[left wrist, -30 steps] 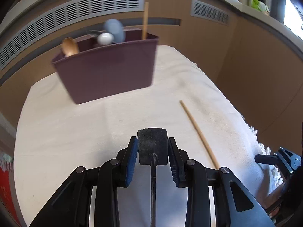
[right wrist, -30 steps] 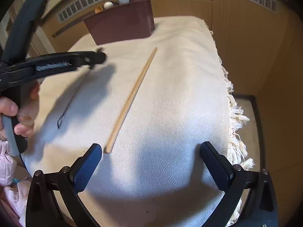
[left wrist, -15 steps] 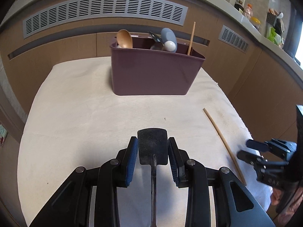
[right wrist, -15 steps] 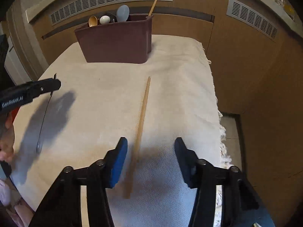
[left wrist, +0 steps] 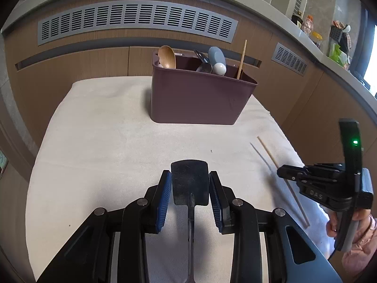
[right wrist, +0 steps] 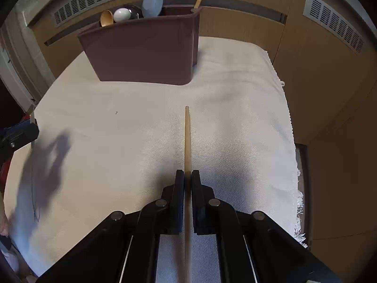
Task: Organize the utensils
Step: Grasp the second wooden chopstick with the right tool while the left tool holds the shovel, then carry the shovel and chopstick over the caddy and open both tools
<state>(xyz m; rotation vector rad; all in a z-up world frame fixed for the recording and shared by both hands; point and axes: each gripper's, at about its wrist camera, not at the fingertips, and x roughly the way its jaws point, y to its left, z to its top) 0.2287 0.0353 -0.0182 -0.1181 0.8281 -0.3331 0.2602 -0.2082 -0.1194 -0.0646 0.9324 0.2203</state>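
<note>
My left gripper (left wrist: 190,184) is shut on a black spatula (left wrist: 190,181), holding it above the white cloth (left wrist: 106,141). My right gripper (right wrist: 187,176) is shut on a wooden chopstick (right wrist: 187,136) that points toward the maroon utensil bin (right wrist: 146,49). The bin (left wrist: 200,96) stands at the far side of the cloth and holds a wooden spoon (left wrist: 166,56), a blue utensil (left wrist: 216,55), a white one (left wrist: 219,68), a metal one and an upright chopstick (left wrist: 242,59). In the left wrist view the right gripper (left wrist: 282,172) sits over the chopstick (left wrist: 271,158) at the right.
The cloth's fringed right edge (right wrist: 299,202) drops off to the floor. Wooden cabinets with vent grilles (left wrist: 136,21) stand close behind the bin. A counter with bottles (left wrist: 313,28) runs along the far right.
My right gripper has moved forward and down over the chopstick and closed on it. My left gripper, still holding the spatula, has swung so the bin sits more central.
</note>
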